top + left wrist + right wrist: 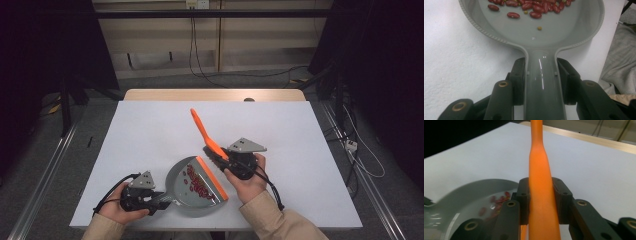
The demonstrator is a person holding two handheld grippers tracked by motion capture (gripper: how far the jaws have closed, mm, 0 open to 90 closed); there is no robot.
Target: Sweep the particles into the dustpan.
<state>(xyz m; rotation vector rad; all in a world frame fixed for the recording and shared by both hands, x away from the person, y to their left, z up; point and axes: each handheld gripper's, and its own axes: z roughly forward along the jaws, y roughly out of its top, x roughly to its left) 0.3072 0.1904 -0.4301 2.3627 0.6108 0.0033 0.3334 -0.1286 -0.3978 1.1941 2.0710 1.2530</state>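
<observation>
While clamped on brush (541,182), apparently blurred dustpan (461,200) nearby.

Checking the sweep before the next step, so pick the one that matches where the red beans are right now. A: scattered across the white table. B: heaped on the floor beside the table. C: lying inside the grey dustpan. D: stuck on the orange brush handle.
C: the red beans lie inside the grey dustpan, whose handle the left claw clamps, while the right claw is shut on the orange brush handle.
</observation>
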